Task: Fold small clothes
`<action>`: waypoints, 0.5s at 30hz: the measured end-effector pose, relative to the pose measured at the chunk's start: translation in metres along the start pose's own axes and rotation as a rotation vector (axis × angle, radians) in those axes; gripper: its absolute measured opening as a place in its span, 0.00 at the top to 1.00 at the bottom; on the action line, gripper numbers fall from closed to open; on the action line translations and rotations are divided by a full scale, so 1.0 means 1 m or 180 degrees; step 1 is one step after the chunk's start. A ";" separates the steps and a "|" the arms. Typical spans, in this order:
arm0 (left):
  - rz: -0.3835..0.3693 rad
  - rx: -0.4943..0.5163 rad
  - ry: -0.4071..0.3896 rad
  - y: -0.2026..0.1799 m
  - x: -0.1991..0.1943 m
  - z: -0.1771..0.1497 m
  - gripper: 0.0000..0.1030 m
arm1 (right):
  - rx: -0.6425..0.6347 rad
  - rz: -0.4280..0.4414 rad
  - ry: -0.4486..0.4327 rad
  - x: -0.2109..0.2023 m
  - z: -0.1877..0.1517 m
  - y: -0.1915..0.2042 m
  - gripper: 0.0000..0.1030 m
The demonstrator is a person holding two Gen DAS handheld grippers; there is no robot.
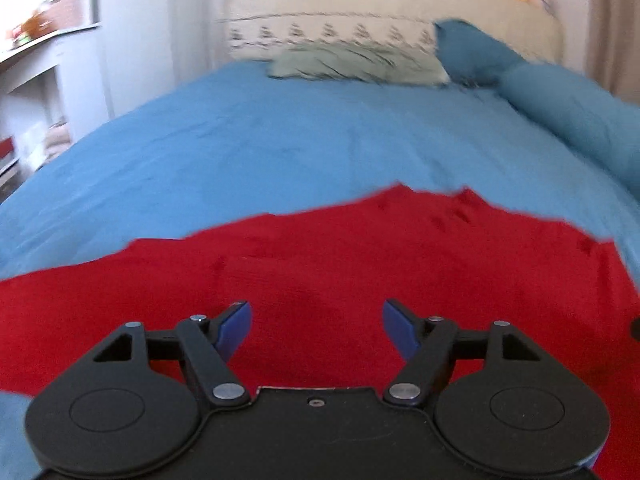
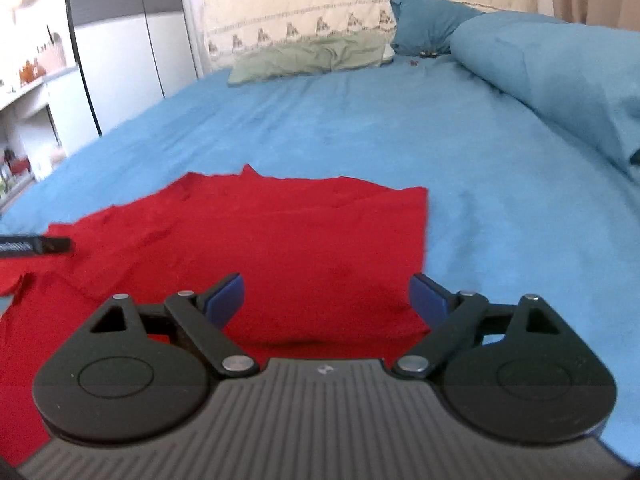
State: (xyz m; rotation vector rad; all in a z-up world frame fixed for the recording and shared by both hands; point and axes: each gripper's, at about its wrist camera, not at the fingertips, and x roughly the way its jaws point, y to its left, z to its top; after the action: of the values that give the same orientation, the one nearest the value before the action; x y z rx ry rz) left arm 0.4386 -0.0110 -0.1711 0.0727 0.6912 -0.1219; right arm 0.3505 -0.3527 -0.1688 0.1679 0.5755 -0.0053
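Note:
A red garment (image 1: 340,256) lies spread flat on the blue bedsheet (image 1: 248,136). My left gripper (image 1: 316,320) hovers over its near part, jaws open, blue pads apart, only cloth below them and nothing pinched. In the right wrist view the same red garment (image 2: 280,240) reaches to a straight right edge. My right gripper (image 2: 326,294) stands wide open over the garment's near right corner, with nothing held. A black finger of the left gripper (image 2: 40,245) pokes in from the left edge of that view.
A green pillow (image 2: 312,58) and a dark blue pillow (image 2: 424,20) lie at the headboard. A rolled blue duvet (image 2: 560,80) runs along the right side of the bed. White shelves and a wardrobe (image 2: 124,52) stand to the left.

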 end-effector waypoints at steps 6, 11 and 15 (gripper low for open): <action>-0.0059 -0.0009 0.0165 -0.001 0.013 -0.019 0.24 | 0.0254 0.0062 0.0143 0.018 -0.023 -0.022 0.00; -0.0038 -0.0143 0.0086 0.004 -0.010 -0.010 0.24 | 0.0135 0.0014 0.0128 0.007 -0.017 -0.013 0.00; -0.0025 -0.0360 -0.0176 0.027 -0.068 0.000 0.18 | 0.0082 0.0043 0.0011 -0.027 -0.004 -0.005 0.00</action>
State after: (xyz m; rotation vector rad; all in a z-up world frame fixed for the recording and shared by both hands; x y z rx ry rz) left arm 0.3903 0.0217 -0.1270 -0.0418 0.6420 -0.0918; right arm 0.3250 -0.3582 -0.1585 0.1968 0.5779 0.0007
